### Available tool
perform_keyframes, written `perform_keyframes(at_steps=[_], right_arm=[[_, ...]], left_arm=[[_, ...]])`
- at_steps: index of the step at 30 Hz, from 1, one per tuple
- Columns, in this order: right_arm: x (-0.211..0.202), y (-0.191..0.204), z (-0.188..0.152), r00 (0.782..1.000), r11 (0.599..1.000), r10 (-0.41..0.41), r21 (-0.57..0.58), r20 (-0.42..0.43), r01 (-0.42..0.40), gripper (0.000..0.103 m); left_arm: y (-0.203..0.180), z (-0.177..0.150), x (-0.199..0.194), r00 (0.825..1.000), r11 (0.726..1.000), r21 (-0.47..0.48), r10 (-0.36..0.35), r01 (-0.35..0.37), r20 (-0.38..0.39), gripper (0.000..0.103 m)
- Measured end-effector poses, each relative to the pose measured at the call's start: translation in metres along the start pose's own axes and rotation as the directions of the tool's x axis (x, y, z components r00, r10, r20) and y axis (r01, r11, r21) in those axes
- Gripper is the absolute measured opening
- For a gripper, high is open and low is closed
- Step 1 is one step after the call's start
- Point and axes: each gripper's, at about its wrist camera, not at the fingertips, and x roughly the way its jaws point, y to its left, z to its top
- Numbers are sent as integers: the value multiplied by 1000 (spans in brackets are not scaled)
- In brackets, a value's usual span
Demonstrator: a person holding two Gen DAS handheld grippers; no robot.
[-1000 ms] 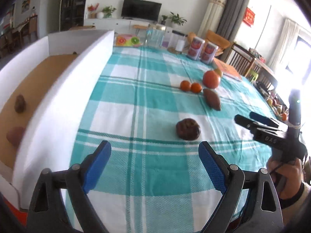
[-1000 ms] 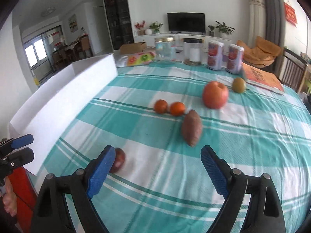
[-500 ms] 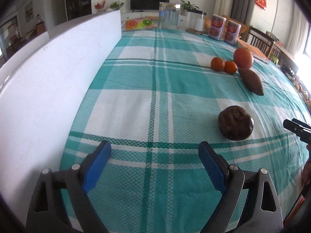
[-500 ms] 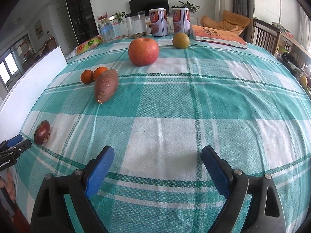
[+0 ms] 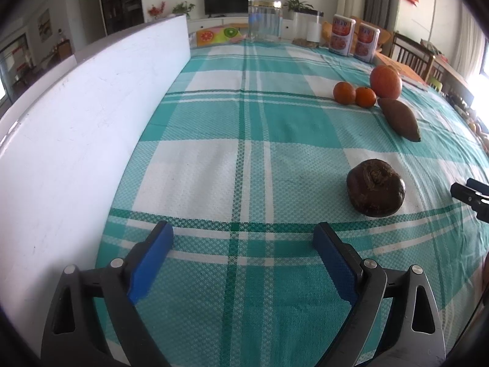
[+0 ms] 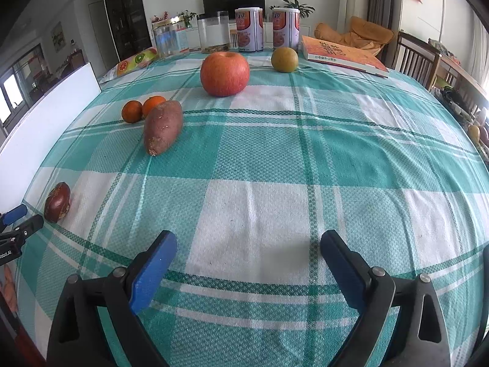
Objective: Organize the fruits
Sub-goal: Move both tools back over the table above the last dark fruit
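Change: both grippers now sit lower and closer to the tablecloth than a second ago; the inside of the white box has dropped out of the left wrist view, only its outer wall showing
Left gripper: jaws spread and opening wider; nothing between the blue pads, only tablecloth
Right gripper: jaws wide apart and opening; nothing between them; its tip also shows at the right edge of the left wrist view
Landmark: sweet potato, lying on the cloth with its pointed end toward the camera
Tangerines: two, just behind the sweet potato on its left, side by side
Apple: behind the sweet potato, to its right, apart from it
Pear: farther back, right of the apple, beside the orange book
Dark round fruit: nearer than the sweet potato, well apart from it; ahead and right of the left gripper
White box: far left of the sweet potato, along the table edge
Jars and cans: at the far end, behind the apple
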Motion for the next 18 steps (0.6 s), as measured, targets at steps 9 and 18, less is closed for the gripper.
perform_keyframes(at_steps=[9, 18], right_arm=[[0, 1, 0, 1000, 1000, -10, -5, -3, 10, 96], [1, 3, 0, 999, 999, -32, -10, -9, 32, 96]], left_arm=[[0, 0, 0, 1000, 1000, 0, 0, 0, 0, 95], [-1, 0, 0, 1000, 1000, -1, 0, 0, 0, 96]])
